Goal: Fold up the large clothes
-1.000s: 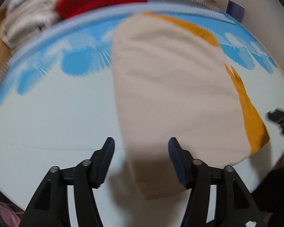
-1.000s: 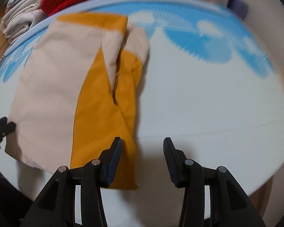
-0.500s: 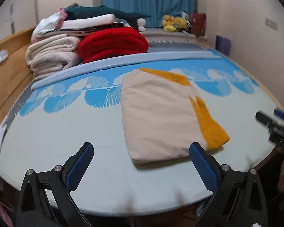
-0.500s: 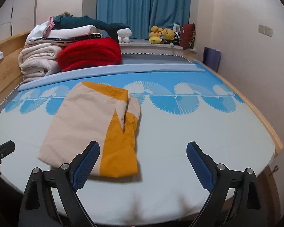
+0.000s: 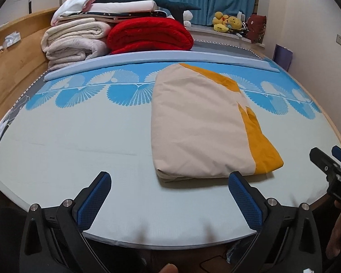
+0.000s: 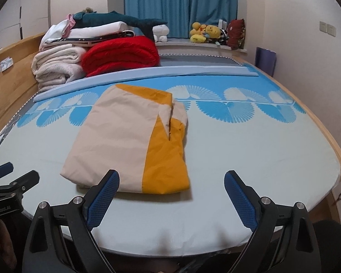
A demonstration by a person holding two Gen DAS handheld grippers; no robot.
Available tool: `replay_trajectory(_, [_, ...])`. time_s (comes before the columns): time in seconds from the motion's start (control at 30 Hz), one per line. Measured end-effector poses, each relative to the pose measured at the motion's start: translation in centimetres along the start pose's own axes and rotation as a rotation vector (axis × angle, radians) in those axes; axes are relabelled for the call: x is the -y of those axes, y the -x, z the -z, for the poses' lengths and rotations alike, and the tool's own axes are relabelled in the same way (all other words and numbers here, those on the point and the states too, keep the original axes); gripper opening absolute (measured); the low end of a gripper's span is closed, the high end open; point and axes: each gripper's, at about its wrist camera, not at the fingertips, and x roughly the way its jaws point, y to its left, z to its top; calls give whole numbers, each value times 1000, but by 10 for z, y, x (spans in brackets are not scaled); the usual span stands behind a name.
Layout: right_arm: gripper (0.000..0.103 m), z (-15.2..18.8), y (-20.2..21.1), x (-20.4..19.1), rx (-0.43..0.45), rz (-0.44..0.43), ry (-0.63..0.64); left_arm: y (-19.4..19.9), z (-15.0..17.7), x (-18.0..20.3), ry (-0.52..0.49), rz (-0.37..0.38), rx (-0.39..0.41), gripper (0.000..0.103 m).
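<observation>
A folded beige and mustard-yellow cloth point(image 5: 200, 125) lies flat on the bed, right of centre in the left wrist view and left of centre in the right wrist view point(image 6: 125, 141). My left gripper point(image 5: 170, 195) is open and empty, held back over the bed's near edge, apart from the cloth. My right gripper point(image 6: 171, 195) is open and empty, also back over the near edge. The right gripper shows at the right edge of the left wrist view point(image 5: 332, 166); the left gripper shows at the left edge of the right wrist view point(image 6: 9, 182).
The bed sheet point(image 5: 79, 141) is pale with a blue fan pattern. A stack of folded blankets, red point(image 5: 147, 35) and cream point(image 5: 75, 43), sits at the back left. A wooden bed frame point(image 5: 13, 68) runs along the left. Plush toys point(image 6: 204, 33) sit by the blue curtain.
Both grippers have opened wide and pulled back and up from the cloth to the bed's near edge. The folded cloth stays lying flat.
</observation>
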Motion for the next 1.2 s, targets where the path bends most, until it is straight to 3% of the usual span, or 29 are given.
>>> replay_trajectory(1.2, [93, 3, -21, -4, -31, 6, 22, -16, 1, -1, 28, 16, -59, 102])
